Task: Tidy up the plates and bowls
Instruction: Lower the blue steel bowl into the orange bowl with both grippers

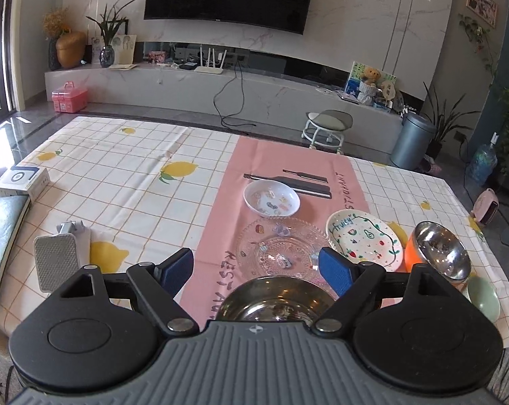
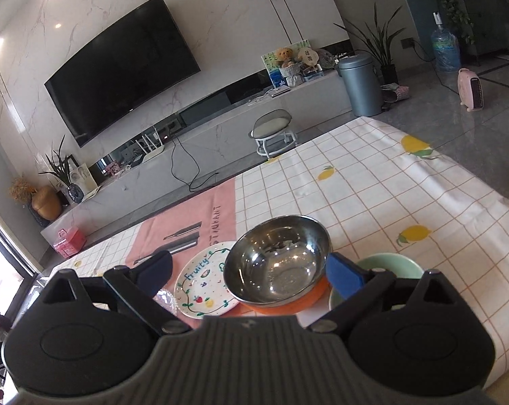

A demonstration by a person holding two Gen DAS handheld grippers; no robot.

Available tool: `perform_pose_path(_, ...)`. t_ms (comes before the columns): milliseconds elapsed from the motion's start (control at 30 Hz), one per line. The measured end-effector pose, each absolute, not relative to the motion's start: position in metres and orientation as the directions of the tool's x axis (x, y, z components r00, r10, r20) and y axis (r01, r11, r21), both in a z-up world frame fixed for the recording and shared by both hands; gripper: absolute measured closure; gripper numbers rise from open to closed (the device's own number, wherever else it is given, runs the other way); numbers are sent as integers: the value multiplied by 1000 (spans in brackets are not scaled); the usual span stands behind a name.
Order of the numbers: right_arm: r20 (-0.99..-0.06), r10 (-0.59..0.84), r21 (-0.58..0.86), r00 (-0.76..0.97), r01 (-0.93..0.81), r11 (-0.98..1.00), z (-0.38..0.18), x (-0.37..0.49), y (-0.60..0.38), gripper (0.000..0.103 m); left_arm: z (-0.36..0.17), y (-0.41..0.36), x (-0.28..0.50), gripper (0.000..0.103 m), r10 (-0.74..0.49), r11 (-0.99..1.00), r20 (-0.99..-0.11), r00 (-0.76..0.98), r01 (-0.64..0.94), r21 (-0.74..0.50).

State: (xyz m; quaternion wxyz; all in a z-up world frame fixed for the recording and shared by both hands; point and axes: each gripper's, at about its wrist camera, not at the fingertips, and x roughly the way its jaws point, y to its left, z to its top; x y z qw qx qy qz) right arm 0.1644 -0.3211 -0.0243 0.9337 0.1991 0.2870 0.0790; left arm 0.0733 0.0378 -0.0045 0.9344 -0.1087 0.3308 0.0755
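Orange-sided steel bowl [image 2: 278,263] sits between the spread right gripper [image 2: 251,271] fingers; left gripper [image 1: 256,270] gapes over a clear glass plate [image 1: 281,246].

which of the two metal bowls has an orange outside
The metal bowl between the fruit plate and the green bowl, in front of the right tongs. The other metal bowl, by the left tongs, shows no orange.
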Motion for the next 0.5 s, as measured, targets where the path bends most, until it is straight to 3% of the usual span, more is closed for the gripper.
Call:
perform_pose_path(233, -494, 237, 412, 837, -15, 911, -22, 169, -332, 7, 13, 22, 89, 5, -94, 956, -624, 776, -105, -275)
perform_pose_path(500, -511, 236, 435, 827, 12, 900, -35, 190, -345, 8, 30, -34, 125, 5, -69, 994, -628, 775, -3, -114)
